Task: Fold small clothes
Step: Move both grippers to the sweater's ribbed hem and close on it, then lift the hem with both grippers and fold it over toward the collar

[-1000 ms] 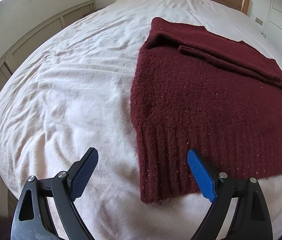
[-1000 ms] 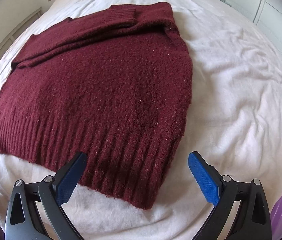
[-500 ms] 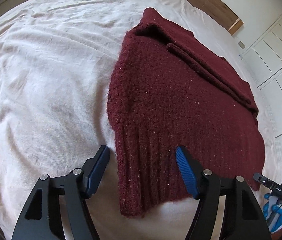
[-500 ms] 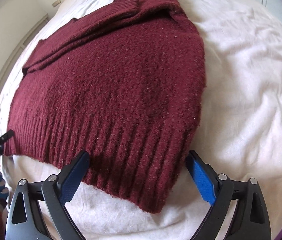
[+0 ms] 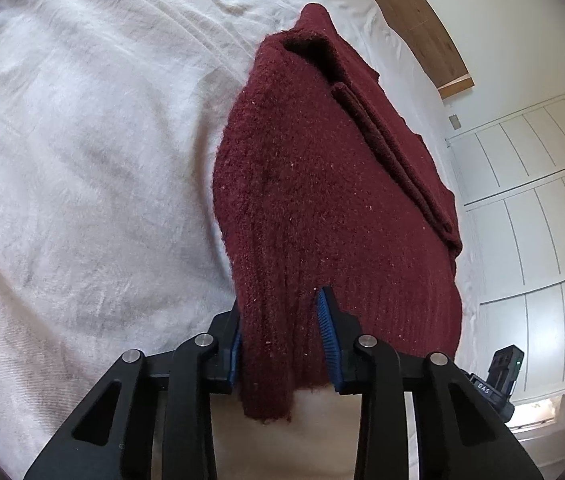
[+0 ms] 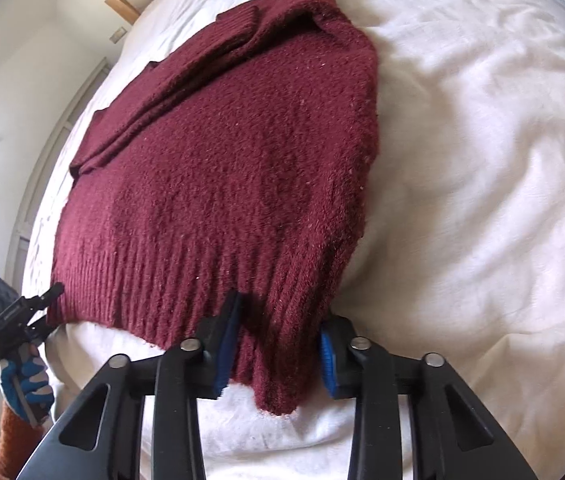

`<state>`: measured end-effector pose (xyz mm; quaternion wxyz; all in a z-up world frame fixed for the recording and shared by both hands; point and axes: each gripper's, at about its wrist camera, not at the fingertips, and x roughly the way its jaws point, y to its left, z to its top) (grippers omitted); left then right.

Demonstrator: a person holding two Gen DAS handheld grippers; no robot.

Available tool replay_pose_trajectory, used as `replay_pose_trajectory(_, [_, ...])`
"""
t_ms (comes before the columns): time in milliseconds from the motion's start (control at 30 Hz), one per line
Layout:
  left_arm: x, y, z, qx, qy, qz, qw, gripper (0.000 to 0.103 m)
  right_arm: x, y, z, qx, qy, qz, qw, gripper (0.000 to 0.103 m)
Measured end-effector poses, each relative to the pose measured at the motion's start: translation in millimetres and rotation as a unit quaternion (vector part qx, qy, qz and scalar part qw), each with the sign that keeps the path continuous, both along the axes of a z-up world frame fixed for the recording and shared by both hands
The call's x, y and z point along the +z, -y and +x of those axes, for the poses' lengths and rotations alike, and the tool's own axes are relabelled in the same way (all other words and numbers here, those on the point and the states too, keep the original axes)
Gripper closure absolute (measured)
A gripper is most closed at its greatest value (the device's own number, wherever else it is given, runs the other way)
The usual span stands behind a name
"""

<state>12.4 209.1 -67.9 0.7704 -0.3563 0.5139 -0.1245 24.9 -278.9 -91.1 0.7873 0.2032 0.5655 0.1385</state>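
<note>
A dark red knitted sweater (image 5: pixel 322 184) lies on the white bed, its sleeves folded across the upper part; it also shows in the right wrist view (image 6: pixel 234 152). My left gripper (image 5: pixel 282 340) is shut on the sweater's left hem corner, the ribbed edge bunched between the blue pads. My right gripper (image 6: pixel 278 344) is shut on the right hem corner, with a flap hanging below the pads. The left gripper and its gloved hand show at the left edge of the right wrist view (image 6: pixel 18 320).
The white bed sheet (image 5: pixel 82 160) spreads wide around the sweater, wrinkled. A wooden headboard (image 5: pixel 414 12) is at the far end. White wardrobe doors (image 5: pixel 530 200) stand to the right of the bed, a white wall (image 6: pixel 10 80) to the left.
Both grippers moved forward onto the hem corners and closed on them. They were open a second ago, short of the hem.
</note>
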Motion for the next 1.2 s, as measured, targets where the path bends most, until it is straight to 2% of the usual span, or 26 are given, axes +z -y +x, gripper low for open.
replay_pose_trajectory(100, [-3.4,-2.8,0.3,0.003,-0.004,-0.022,0.9998,0.082,-2.0,-0.2,0.4,-0.002,-0.001,0.017,1.000,0.077])
replay_pose_trajectory(233, [-4.2,-6.7,1.2,0.002,-0.005,-0.034,0.9994,0.091,-4.5,-3.3,0.8,0.004,-0.002,0.032,0.999,0.091])
replay_pose_trajectory(533, [12.2,2.4,9.0,-0.001,0.014,-0.013,0.9998,0.094,15.2,-3.4,5.8,0.005,0.034,0.031,0.999,0.094])
replay_pose_trajectory(700, [37.7,2.5,20.0,0.001,0.045,-0.011,0.9989,0.094,46.9,-1.7,14.9,0.008,0.078,0.021,0.997,0.094])
replay_pose_trajectory(900, [81.0,5.9,58.3,-0.002,0.098,-0.002,0.9952,0.094,96.1,1.5,50.1,0.009,0.145,0.007,0.989,0.094])
replay_pose_trajectory(1200, [127.5,5.8,150.0,0.008,0.147,0.025,0.9888,0.094,145.4,6.4,149.6,-0.012,0.208,-0.026,0.978,0.094])
